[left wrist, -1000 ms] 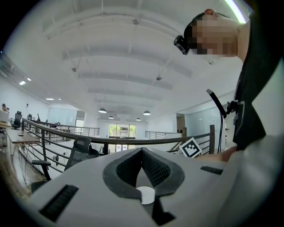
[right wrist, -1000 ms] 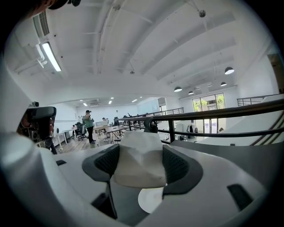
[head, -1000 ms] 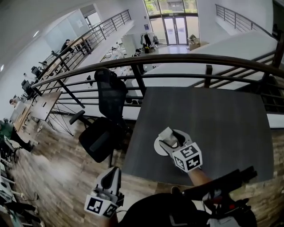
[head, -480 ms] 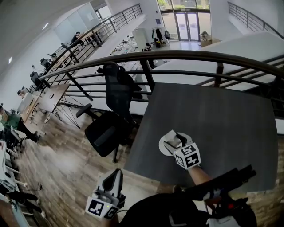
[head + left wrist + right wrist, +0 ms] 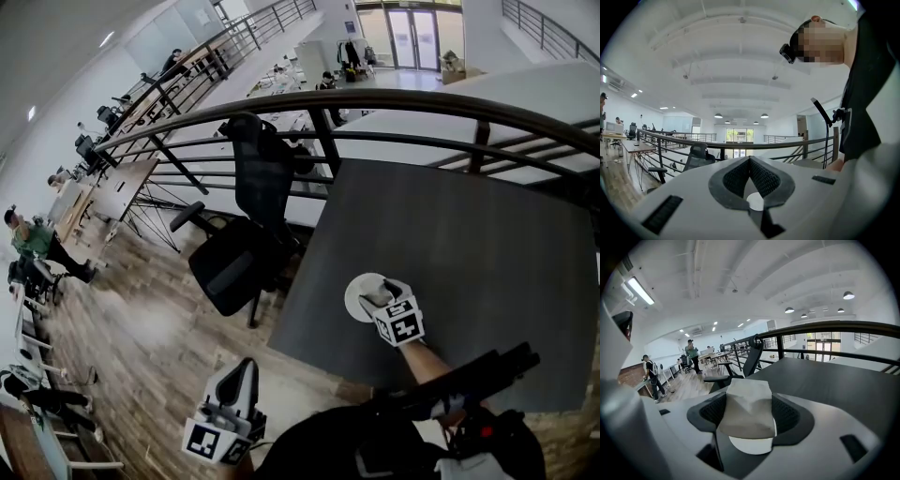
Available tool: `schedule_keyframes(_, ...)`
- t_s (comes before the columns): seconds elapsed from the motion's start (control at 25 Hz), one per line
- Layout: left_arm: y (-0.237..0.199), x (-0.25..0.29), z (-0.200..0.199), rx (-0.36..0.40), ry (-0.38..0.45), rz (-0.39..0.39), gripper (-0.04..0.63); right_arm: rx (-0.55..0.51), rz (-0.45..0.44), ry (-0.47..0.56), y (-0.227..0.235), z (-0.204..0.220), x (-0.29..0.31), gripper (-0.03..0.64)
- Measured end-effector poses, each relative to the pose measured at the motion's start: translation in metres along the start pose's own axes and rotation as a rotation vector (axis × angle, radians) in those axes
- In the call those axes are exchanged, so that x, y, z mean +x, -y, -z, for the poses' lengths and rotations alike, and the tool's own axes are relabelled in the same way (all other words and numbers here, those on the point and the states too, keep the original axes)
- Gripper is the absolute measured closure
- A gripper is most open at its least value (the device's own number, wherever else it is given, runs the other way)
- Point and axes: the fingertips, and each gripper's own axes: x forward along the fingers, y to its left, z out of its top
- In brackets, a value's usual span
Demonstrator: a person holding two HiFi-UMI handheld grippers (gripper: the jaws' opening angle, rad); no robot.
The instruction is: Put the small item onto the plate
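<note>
While over plate [image 5: 353, 302], item [image 5: 746, 406] in tool [image 5: 750, 414]

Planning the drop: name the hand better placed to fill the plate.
Right: right gripper grips the crumpled white item above the round white plate; left gripper, shut, empty, is off the grey table.

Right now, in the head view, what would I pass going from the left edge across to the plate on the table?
Person in a green top → wooden desk → black office chair → white plate.
</note>
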Motion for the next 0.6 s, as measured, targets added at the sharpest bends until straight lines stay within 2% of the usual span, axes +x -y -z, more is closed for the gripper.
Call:
schedule_keyframes(0.2, -0.003, -0.007, 0.007, 0.006, -0.046, -0.041, 0.591, 0.004, -0.006, -0.078, 0.006, 0.02, 0.009, 0.307)
schedule_keyframes(0.4, 0.007, -0.002, -0.005, -0.029, -0.015, -0.04, 0.591, 0.002, -0.015, -0.128, 0.008, 0.036, 0.021, 0.307)
schedule_keyframes(0.6, 0.002, -0.011, 0.004, -0.012, -0.054, -0.076, 0.591, 0.006, -0.014, -0.162, 0.011, 0.048, 0.031, 0.307)
